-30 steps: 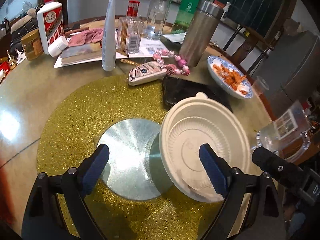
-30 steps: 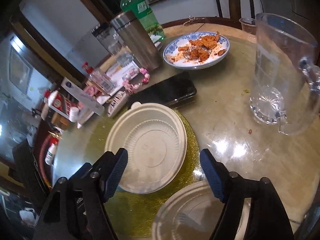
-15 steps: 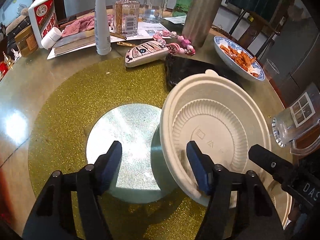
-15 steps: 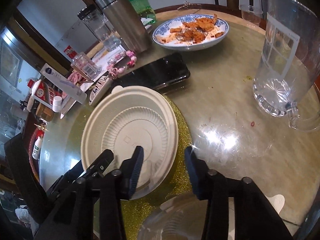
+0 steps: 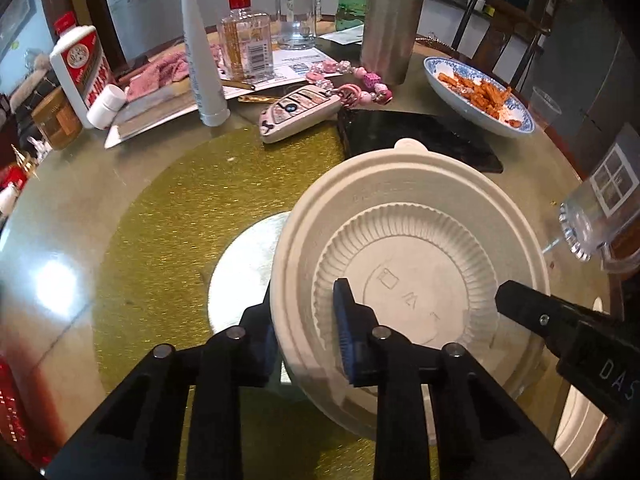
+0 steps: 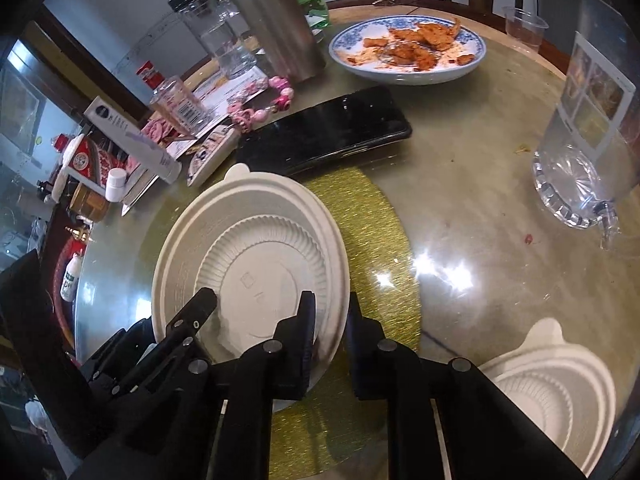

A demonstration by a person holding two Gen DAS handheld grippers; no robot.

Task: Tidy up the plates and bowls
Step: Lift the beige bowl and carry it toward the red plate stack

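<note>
Both my grippers have closed since before, left gripper (image 5: 306, 332) and right gripper (image 6: 330, 330) each pinching opposite rims of the upside-down, tilted bowl (image 5: 408, 264).

The left claw (image 5: 306, 332) reaches in from 6 o'clock of its own view, its two black arms spreading down to the bottom edge. Its fingers stand close together, pinching the near rim of the white bowl (image 5: 408, 256): one blue pad (image 5: 346, 336) lies inside the rim and the other finger sits outside it at 9 o'clock of the bowl. The right claw (image 6: 330, 340) also enters from 6 o'clock, fingers drawn narrow and clamped across the same bowl's (image 6: 256, 256) rim at its 5 o'clock edge. Each claw's black tip shows in the other's view.
</note>
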